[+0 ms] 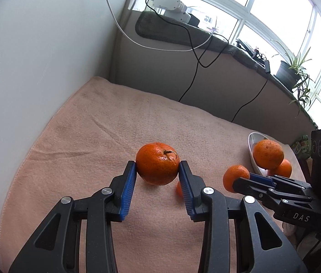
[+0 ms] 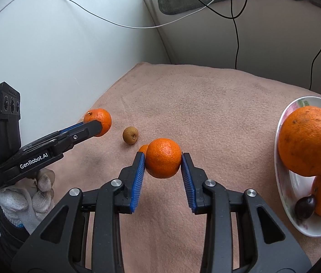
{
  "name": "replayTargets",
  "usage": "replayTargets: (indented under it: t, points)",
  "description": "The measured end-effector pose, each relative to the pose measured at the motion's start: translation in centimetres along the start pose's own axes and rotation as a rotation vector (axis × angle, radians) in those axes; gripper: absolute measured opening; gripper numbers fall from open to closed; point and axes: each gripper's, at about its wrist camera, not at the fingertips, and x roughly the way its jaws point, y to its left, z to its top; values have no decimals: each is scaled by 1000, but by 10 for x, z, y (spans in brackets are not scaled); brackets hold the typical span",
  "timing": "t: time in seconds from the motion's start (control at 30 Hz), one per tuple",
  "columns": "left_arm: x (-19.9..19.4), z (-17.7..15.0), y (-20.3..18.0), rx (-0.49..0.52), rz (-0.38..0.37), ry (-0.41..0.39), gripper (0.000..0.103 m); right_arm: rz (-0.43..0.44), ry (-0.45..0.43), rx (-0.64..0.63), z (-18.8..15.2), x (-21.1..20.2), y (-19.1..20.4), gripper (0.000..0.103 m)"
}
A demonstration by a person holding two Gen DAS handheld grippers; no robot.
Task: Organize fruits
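L gripper (image 1: 157,170) was closed on a mandarin (image 1: 157,163), blue pads touching both sides, fruit lifted clear of the pink towel (image 1: 96,122); its stem end w/ a dry stalk faced up and slightly toward the right pad, so the short axis ran near vertical and the wide axis lay pad to pad. R gripper (image 2: 163,159) was likewise clamped on a second mandarin (image 2: 163,158), held above the towel; couldn't tell which way its stem pointed. Just behind that one a third small orange fruit (image 2: 143,149) lay on the towel, mostly hidden. Near it sat 1 small brown round fruit (image 2: 130,135), stem dimple facing the camera. At right stood 1 white oval plate (image 2: 284,182), long axis running away from the camera, holding 2 large oranges (image 2: 309,140), one stacked partly on the other, plus 1 small dark fruit (image 2: 304,207) touching the lower orange. Count: 3 mandarins, 2 oranges, 1 brown, 1 dark. A gloved hand (image 2: 31,202) gripped the L tool.
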Motion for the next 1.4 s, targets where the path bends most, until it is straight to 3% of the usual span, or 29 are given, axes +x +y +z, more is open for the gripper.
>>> replayTargets:
  t: [0.53, 1.03, 1.4]
  points:
    - [-1, 2, -55, 58, -83, -17, 37, -46, -111, 27, -10, -66, -25, 34]
    - [11, -8, -121, 129, -182, 24, 37, -130, -205, 115, -20, -130, -83, 34]
    - [27, 2, -172, 217, -221, 37, 37, -197, -238, 188, -28, -153, -133, 34]
